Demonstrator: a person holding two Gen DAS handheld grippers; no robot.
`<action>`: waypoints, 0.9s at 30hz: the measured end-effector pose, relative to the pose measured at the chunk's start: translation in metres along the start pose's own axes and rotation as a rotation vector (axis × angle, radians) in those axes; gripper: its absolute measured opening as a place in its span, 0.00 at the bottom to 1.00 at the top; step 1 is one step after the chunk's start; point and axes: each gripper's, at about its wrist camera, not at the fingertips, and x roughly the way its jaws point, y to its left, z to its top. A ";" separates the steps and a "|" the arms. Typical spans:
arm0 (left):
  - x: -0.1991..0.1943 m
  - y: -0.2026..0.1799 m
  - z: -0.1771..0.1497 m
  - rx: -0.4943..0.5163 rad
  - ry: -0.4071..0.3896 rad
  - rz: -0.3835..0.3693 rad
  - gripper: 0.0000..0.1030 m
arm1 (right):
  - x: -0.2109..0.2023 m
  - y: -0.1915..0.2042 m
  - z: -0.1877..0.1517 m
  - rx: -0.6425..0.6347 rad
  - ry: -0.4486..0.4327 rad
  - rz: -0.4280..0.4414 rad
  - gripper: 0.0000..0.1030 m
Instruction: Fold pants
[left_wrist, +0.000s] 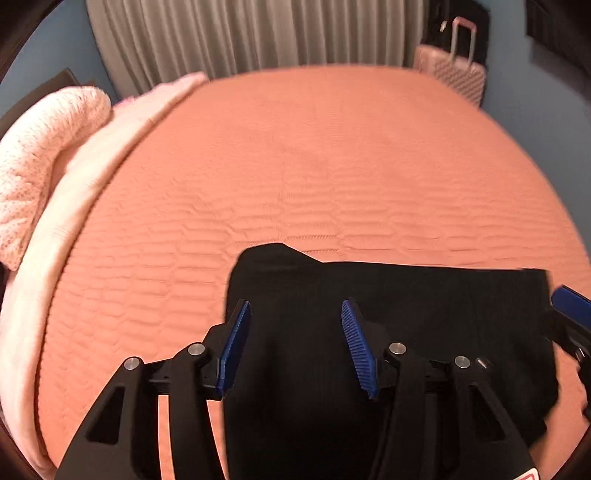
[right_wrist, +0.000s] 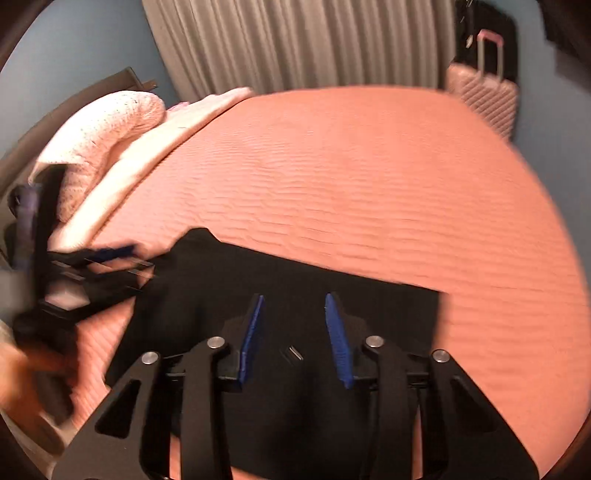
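2 grippers, left (left_wrist: 295, 332) and right (right_wrist: 295, 325), jaws parted, nothing between; poised over black pants (left_wrist: 406, 314) lying flat on bed (left_wrist: 295, 166), seemingly folded, probably released.

Matt, seemingly ribbed black pants (left_wrist: 406, 314) cloth

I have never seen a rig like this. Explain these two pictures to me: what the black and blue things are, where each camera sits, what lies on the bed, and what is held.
There is no robot arm. A person carries a hand-held gripper in each hand, and a wide-angle camera on each looks forward along its two blue-padded fingers. One picture looks out from the left gripper, the other from the right gripper. Below them, black pants lie folded flat on an orange bedspread. Both grippers have their jaws apart with nothing pinched between the pads, so nothing is held. Pillows lie at the left, and a pink suitcase stands beyond the bed.
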 end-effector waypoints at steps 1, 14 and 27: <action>0.021 0.003 0.000 0.001 0.049 0.037 0.49 | 0.018 -0.010 -0.001 0.015 0.038 -0.024 0.31; 0.027 0.052 0.005 0.002 0.037 0.066 0.45 | 0.013 -0.057 -0.022 0.174 0.046 -0.137 0.06; -0.012 0.027 -0.072 -0.079 0.060 0.050 0.62 | -0.001 -0.016 -0.097 -0.008 0.153 -0.277 0.05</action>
